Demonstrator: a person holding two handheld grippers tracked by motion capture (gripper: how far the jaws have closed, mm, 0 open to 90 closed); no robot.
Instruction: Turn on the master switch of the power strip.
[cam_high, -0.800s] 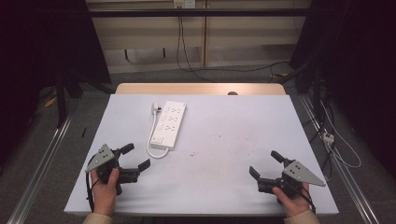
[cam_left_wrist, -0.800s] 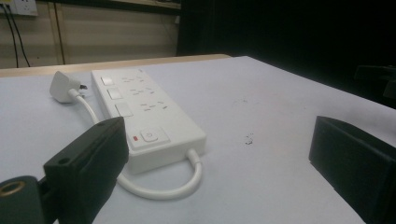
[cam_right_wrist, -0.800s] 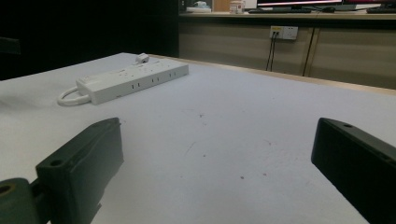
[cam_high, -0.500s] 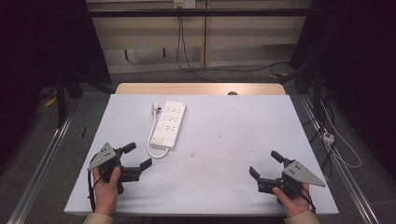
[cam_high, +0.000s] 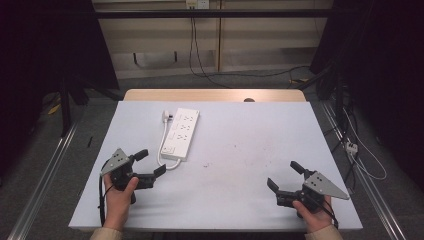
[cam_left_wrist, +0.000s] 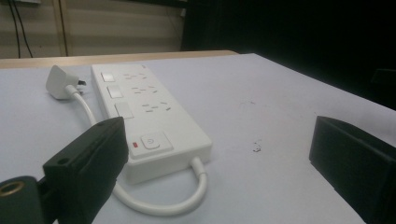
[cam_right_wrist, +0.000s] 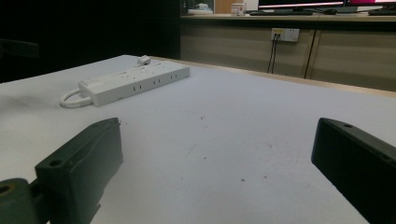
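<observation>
Even overhead light is falling on the white table (cam_high: 240, 165), leaving the surroundings nearly black. Shadows under both grippers are staying faint. In both gripper views the near jaws are blurring out of focus and reading as dark shapes; the power strip (cam_left_wrist: 144, 121) ahead is showing sharp, without glare.

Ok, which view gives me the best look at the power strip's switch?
The left gripper view: the power strip is close, and its switch faces the camera beside a red light. The high view shows the whole strip from above, switch tiny. The right gripper view shows it far off, side-on.
</observation>
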